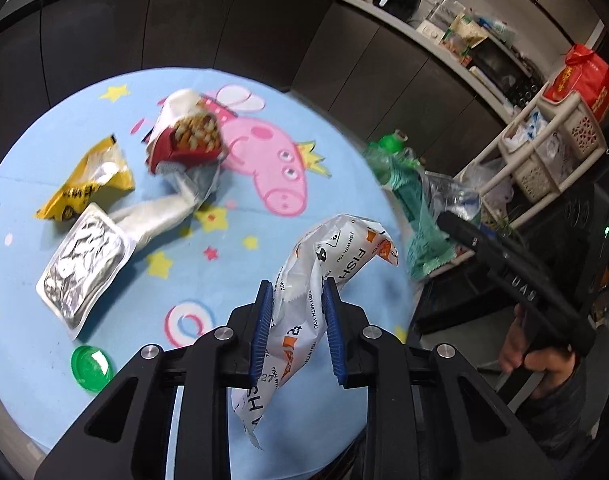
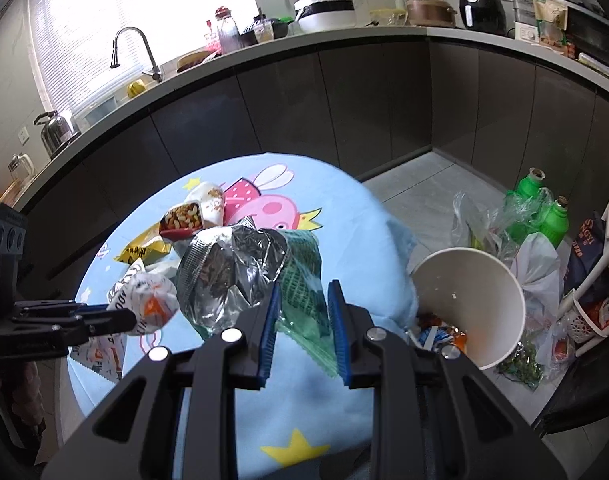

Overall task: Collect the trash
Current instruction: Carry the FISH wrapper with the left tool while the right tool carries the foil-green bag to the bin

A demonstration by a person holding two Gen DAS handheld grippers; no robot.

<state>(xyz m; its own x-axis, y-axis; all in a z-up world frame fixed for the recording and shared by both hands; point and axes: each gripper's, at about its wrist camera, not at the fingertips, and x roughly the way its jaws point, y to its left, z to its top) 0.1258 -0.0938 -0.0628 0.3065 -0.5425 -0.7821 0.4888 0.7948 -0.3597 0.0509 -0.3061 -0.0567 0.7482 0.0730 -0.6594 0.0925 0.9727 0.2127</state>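
Observation:
My left gripper is shut on a white "FISH WITH YOU" wrapper and holds it above the blue cartoon tablecloth. My right gripper is shut on a green and silver crumpled wrapper, held over the table's right edge; the wrapper also shows in the left wrist view. On the cloth lie a yellow snack bag, a silver foil pack, a red snack box and a green lid. A white paper bucket with trash inside stands on the floor to the right.
Dark cabinets and a cluttered counter run behind the table. Green bottles and plastic bags sit on the floor by the bucket. A white rack with baskets stands at the right.

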